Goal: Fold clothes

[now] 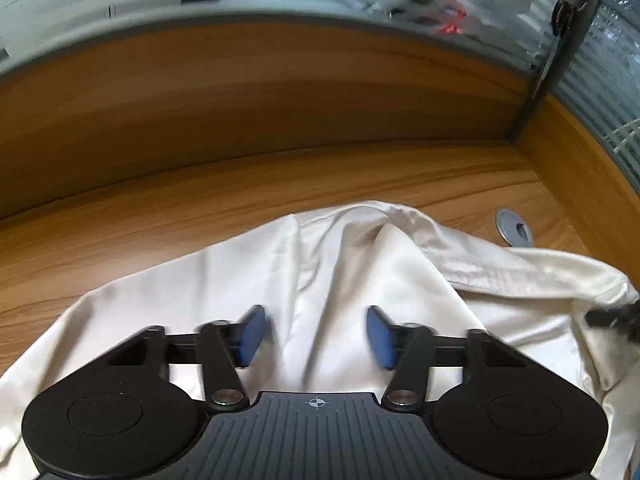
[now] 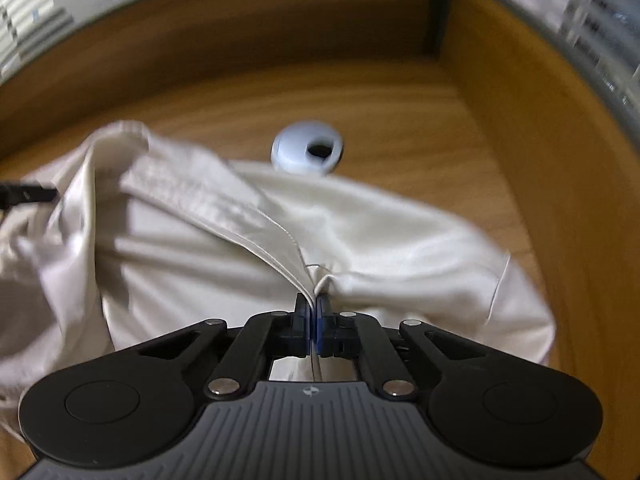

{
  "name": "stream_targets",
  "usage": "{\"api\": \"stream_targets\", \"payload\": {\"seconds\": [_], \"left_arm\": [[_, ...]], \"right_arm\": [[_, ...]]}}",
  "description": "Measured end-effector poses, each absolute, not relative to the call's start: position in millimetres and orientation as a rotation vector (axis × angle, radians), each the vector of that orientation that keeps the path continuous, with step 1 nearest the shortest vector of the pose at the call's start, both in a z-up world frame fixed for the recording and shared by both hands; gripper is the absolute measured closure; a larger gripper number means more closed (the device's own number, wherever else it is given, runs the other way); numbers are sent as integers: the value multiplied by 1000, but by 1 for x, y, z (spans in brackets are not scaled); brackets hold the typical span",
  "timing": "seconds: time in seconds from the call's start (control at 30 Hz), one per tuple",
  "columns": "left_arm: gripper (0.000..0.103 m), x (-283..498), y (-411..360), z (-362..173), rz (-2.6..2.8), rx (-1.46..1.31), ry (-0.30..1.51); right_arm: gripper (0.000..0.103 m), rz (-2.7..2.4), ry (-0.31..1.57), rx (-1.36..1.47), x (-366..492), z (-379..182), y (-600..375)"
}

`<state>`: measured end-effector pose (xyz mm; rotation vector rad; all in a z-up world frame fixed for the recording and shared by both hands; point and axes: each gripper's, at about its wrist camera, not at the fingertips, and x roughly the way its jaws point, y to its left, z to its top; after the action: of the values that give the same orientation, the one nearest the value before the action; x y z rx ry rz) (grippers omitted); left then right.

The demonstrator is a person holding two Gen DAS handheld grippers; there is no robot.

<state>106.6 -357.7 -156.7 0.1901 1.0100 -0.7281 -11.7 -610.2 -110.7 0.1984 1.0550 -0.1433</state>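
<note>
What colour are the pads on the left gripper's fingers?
Blue pads, set on black fingers; clearest in the left wrist view.

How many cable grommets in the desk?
1. The grey cable grommet sits in the wooden desk near the back right corner, just beyond the cream garment. The cloth could hide others.

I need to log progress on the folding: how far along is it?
Barely started. Nothing looks folded yet: the cream garment lies rumpled on the wooden desk, reaching the grey cable grommet. In hand: the right gripper is shut on a seamed edge of the cloth; the left gripper hovers over the fabric, jaws apart and gripping nothing. Left: spreading it flat and every fold.
</note>
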Motion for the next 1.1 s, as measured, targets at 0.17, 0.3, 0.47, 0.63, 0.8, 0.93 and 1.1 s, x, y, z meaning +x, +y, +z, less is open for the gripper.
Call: {"api": "stream_targets", "payload": {"seconds": [0.17, 0.3, 0.47, 0.63, 0.8, 0.93, 1.1], "left_arm": [[101, 112, -362, -140, -700, 158, 946], [101, 134, -359, -113, -666, 52, 929], [101, 159, -363, -81, -648, -9, 861], [94, 178, -358, -70, -627, -40, 832], [64, 175, -337, -63, -637, -41, 821], [64, 163, -313, -66, -658, 38, 842], [62, 134, -276, -76, -660, 125, 887]], "right_arm": [[100, -177, 887, 173, 7, -63, -621], [100, -183, 807, 134, 38, -32, -637], [100, -206, 741, 103, 85, -14, -661], [99, -228, 767, 87, 136, -22, -686], [60, -198, 869, 25, 150, -41, -679], [47, -143, 878, 19, 129, -38, -668], [37, -88, 895, 64, 85, -34, -653]]}}
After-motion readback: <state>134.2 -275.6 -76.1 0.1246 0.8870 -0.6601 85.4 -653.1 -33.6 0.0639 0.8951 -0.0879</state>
